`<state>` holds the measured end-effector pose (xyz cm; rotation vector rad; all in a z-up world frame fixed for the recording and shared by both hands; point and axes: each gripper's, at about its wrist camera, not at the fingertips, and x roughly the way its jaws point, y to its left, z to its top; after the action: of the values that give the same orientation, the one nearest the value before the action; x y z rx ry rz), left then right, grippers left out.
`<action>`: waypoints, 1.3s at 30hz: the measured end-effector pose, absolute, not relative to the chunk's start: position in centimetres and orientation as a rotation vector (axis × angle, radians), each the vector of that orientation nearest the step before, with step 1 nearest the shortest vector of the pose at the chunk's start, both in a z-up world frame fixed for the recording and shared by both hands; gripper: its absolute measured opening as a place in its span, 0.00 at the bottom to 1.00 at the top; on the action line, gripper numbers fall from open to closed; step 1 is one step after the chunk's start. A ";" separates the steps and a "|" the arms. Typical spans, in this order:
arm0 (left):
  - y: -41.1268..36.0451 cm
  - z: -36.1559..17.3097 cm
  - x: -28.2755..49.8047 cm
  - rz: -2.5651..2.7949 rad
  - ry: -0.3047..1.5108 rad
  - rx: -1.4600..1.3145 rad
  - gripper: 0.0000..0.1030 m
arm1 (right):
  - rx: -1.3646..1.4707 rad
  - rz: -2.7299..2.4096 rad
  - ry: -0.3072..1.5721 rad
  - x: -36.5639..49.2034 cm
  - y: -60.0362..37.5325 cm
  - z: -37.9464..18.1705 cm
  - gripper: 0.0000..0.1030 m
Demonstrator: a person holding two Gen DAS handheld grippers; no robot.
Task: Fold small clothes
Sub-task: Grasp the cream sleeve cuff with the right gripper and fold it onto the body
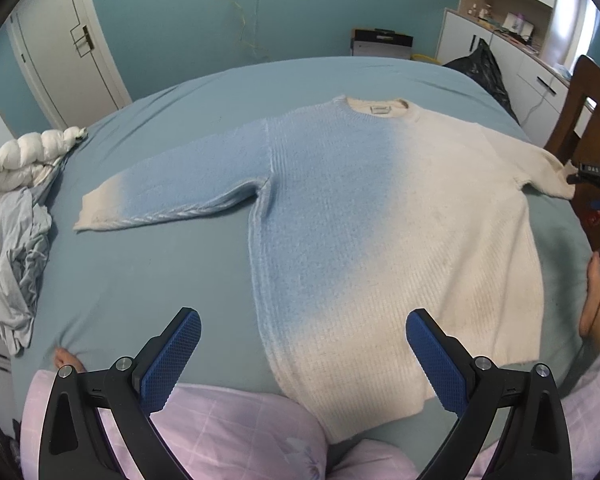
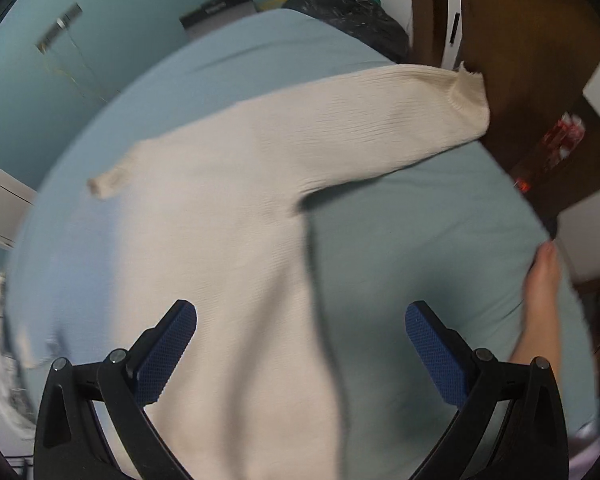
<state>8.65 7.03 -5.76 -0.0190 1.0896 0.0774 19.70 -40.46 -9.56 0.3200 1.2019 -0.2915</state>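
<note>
Left claw (image 1: 303,360) spread wide, empty, hovering over the hem end of the sweater (image 1: 380,216), blue pads either side of the lower body panel without touching it. Right claw (image 2: 300,354) likewise spread and empty, poised above the cream side of the same sweater (image 2: 220,240), its view smeared by motion, so exact height above the knit hard to judge. Sweater lying flat and face up on the bed (image 1: 180,280), collar (image 1: 380,106) at the far end, hem nearest the knees in pink pyjamas (image 1: 220,432), blue sleeve (image 1: 172,192) stretched out to the left, cream sleeve (image 2: 380,120) reaching right with its cuff (image 2: 470,92) at the bed's edge, close against the wooden chair (image 2: 520,60). Nothing folded so far, by the look of it; likely first step a sleeve fold inward. Best done by pinching the cream cuff low and square, taking both knit layers, then lifting only enough to clear the bed and laying the sleeve across the chest along the shoulder seam. Same on the left with the blue cuff (image 1: 88,216). Worth keeping the body panel pinned flat, since thick ribbed knit tends to drag and bunch. Bare foot (image 2: 540,292) on the bed's right edge and the crumpled grey garment (image 1: 16,264) and white quilted jacket (image 1: 28,160) at the left well apart from the sweater, no hindrance.
</note>
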 end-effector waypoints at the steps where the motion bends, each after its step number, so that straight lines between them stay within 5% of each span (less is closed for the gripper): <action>1: 7.0 -5.9 8.8 0.076 1.096 -0.018 1.00 | 0.303 -0.322 1.199 19.8 -41.3 -9.8 0.99; 15: 7.1 -9.5 11.7 0.153 1.188 0.006 1.00 | 0.445 -0.541 1.137 23.7 -54.8 -15.1 0.99; 33: 8.5 -12.7 13.3 0.198 1.238 0.072 1.00 | 0.570 -0.758 1.161 32.2 -60.3 -22.9 0.97; 35: 8.5 -12.6 13.4 0.194 1.234 0.064 1.00 | 0.571 -0.770 1.105 32.4 -60.1 -22.2 0.59; 36: 8.4 -12.4 13.3 0.187 1.231 0.058 1.00 | 0.551 -0.756 1.063 32.7 -59.6 -21.1 0.23; 37: 8.4 -12.2 13.2 0.180 1.226 0.053 1.00 | 0.520 -0.776 1.041 32.8 -59.2 -20.1 0.07; 39: 8.3 -11.4 13.1 0.170 1.208 0.048 1.00 | 0.493 -0.796 1.030 32.9 -58.7 -18.8 0.06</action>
<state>13.06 8.31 -11.43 0.0481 1.2084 0.1701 32.89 -58.65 -18.76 0.4934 1.0298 -0.7958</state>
